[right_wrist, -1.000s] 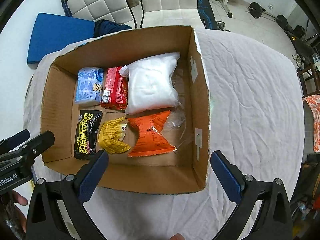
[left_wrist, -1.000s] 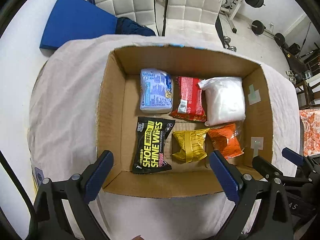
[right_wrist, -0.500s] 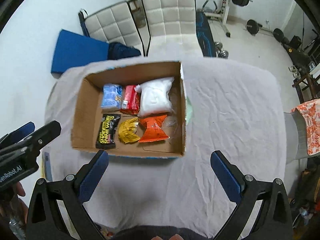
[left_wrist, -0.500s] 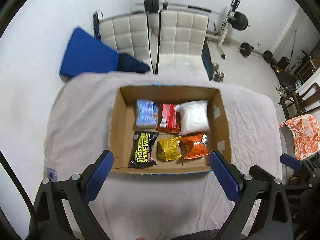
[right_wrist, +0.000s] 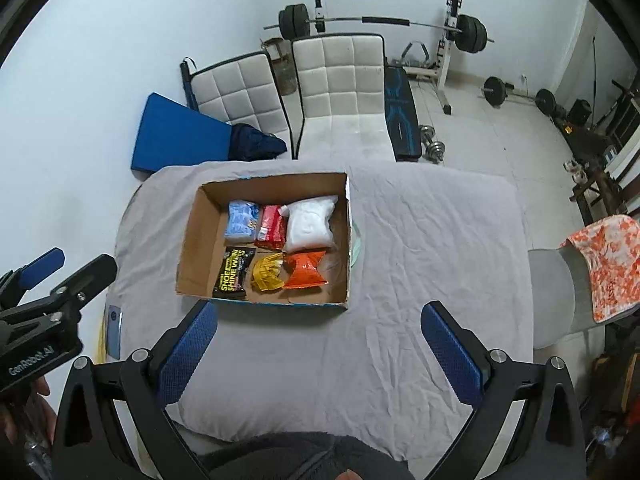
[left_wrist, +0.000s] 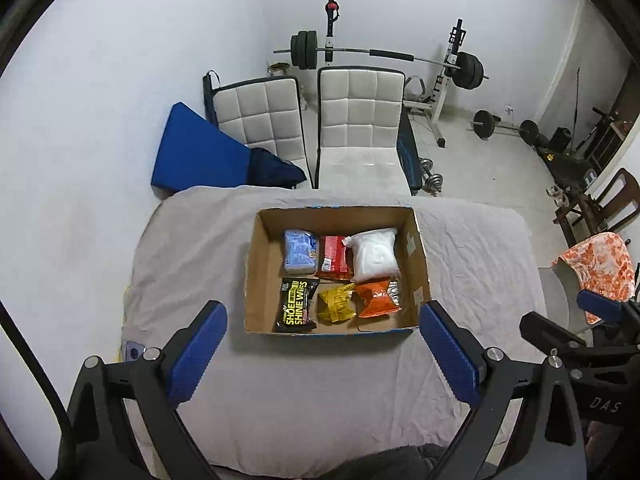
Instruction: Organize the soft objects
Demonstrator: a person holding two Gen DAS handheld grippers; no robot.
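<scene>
Cardboard box [left_wrist: 256,280] of crinkly soft packets [left_wrist: 376,298], both hand-held grippers [left_wrist: 320,344] [right_wrist: 318,338] spread wide, empty.

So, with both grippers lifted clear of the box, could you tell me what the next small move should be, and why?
Probably none beyond setting the grippers down: all six packs sit in two rows inside the box, the cloth around it shows no loose soft items, and the left gripper and right gripper are both open and empty.
</scene>
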